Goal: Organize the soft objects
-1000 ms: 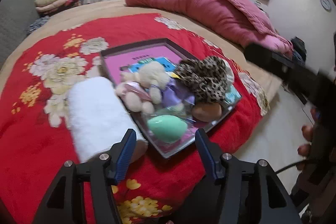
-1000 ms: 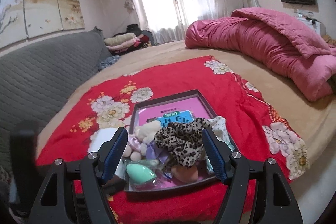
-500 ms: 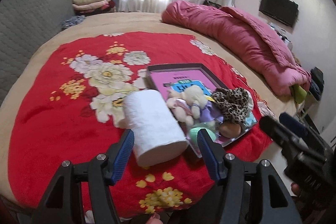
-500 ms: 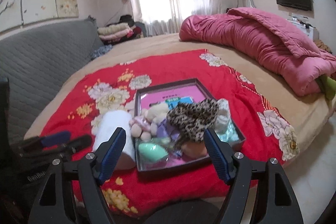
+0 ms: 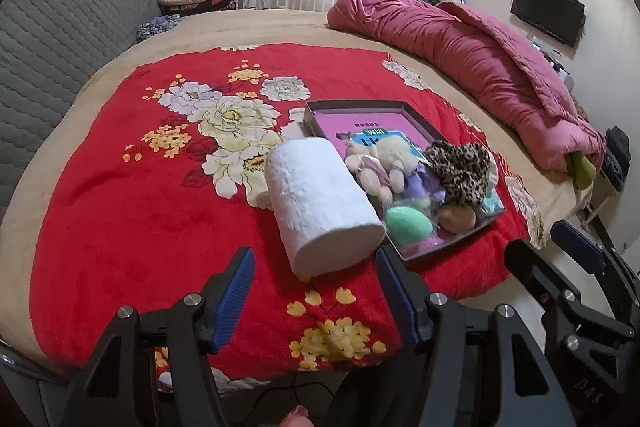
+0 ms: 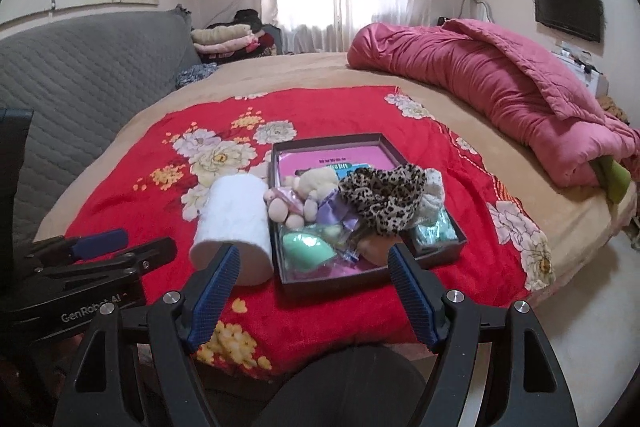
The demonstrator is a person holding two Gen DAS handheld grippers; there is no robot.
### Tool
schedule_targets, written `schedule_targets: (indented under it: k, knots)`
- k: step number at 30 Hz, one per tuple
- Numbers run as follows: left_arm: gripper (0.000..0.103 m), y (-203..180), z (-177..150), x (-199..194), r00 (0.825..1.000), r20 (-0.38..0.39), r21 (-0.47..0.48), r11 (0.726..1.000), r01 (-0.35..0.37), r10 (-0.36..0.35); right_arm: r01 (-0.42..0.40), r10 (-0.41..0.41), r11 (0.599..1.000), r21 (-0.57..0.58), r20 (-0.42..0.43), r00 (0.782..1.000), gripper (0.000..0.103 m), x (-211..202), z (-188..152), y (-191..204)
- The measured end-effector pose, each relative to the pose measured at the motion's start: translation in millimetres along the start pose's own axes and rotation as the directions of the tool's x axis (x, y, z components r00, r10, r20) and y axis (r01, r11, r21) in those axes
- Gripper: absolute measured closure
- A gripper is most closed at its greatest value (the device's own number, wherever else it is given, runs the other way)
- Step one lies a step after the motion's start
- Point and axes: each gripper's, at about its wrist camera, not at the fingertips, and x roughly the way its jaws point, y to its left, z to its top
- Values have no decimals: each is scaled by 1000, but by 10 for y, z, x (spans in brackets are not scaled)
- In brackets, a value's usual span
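Note:
A dark shallow box [image 5: 316,109] [image 6: 328,282] lies on the red flowered blanket [image 5: 140,207] [image 6: 168,187]. It holds a plush toy [image 5: 382,163] [image 6: 308,187], a leopard-print cloth [image 5: 460,167] [image 6: 384,195], a mint green sponge [image 5: 408,225] [image 6: 306,245] and a tan sponge [image 5: 458,217]. A white rolled towel [image 5: 320,203] [image 6: 236,219] lies on the blanket left of the box. My left gripper [image 5: 316,291] is open and empty, just short of the towel. My right gripper [image 6: 312,287] is open and empty, before the box's near edge.
A pink duvet [image 5: 472,55] [image 6: 500,91] is bunched at the bed's right. A grey quilted headboard [image 5: 60,39] [image 6: 80,83] stands left. Folded clothes [image 6: 224,37] lie at the back. A TV [image 6: 568,9] hangs on the right wall. Floor shows beyond the bed's near right edge.
Both grippers have pulled back from the box and towel, so more of the bed shows. The left view has swung left. Both stay open and empty.

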Motion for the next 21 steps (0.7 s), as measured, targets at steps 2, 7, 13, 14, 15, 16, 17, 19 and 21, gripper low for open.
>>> schedule_targets:
  k: [2,7,13,14,15,16,17,19,21]
  knots:
    - [41,-32,-29,-9,1000,-3,9,1000,-5,5,6,-6,1000,-6,-8,1000,25,-9,-24,9]
    - [41,-93,-109,-33,1000,-18,15,1000,-3,3,26,-26,1000,3,-34,999,25,-27,-94,-7]
    - [41,-117,-177,-45,999,-32,20,1000,-21,21,50,-50,999,9,-58,997,25,-18,-196,-16]
    - [41,-114,-183,-46,999,-33,17,1000,-22,22,51,-50,999,12,-61,997,25,-13,-203,-23]
    - [41,-109,-188,-48,999,-35,13,1000,-24,25,55,-54,998,14,-61,997,25,-14,-207,-26]
    - [41,-101,-191,-49,999,-35,10,1000,-26,26,60,-59,998,15,-60,996,25,-17,-212,-26]
    - [41,-95,-195,-46,999,-39,7,1000,-29,29,60,-59,998,17,-60,996,25,-19,-213,-29]
    - [41,-81,-195,-46,999,-41,0,1000,-31,31,64,-64,998,12,-60,996,25,-19,-215,-18]
    - [41,-78,-198,-38,998,-43,-2,999,-36,36,66,-66,998,4,-58,996,25,-24,-223,-3]
